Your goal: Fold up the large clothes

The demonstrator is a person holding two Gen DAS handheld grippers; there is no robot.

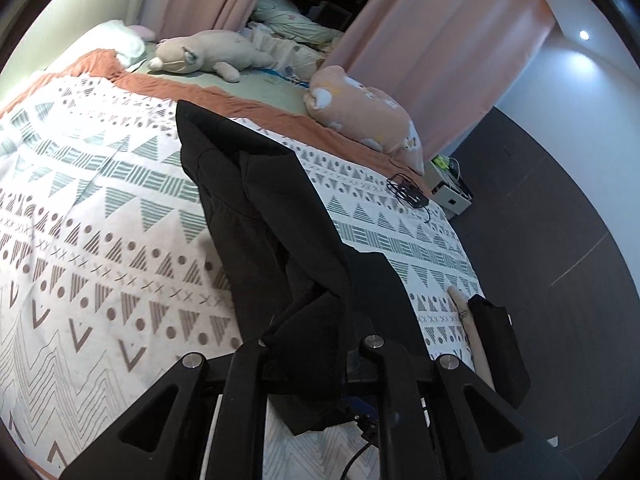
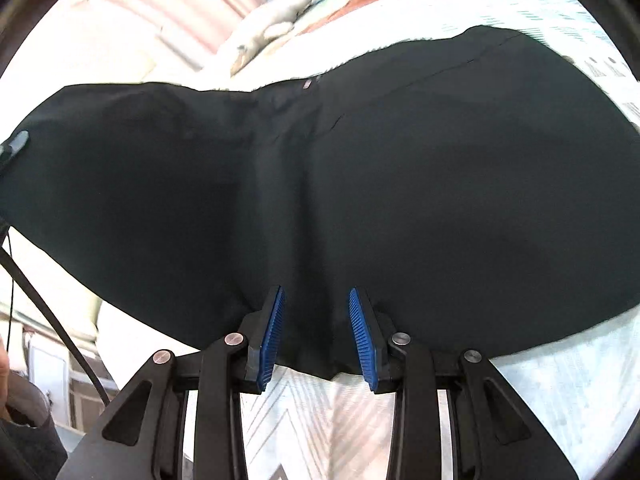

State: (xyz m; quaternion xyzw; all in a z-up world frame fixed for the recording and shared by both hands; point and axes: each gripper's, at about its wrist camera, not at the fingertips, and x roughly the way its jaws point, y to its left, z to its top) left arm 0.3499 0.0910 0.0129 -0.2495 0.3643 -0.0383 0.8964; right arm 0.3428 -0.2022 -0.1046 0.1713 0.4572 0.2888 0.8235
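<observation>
A black garment point(image 1: 256, 208) lies lengthwise across the patterned bed cover point(image 1: 100, 240). Its near end is raised and draped over my left gripper point(image 1: 316, 344), which is shut on it; the cloth hides the fingertips. In the right wrist view the same black garment point(image 2: 360, 180) fills most of the picture, spread wide. My right gripper point(image 2: 318, 332) has a bunched fold of its near edge between the blue pads point(image 2: 274, 336), which stand a little apart on the cloth. A person's finger point(image 1: 460, 308) rests on the cover at the bed's right edge, next to a dark shape.
A beige plush toy point(image 1: 208, 54) and a peach pillow point(image 1: 360, 112) lie at the head of the bed. A black cable bundle point(image 1: 406, 192) sits near the right edge. Pink curtains point(image 1: 440, 40) hang behind. A white box point(image 1: 448, 188) stands on the dark floor point(image 1: 560, 220).
</observation>
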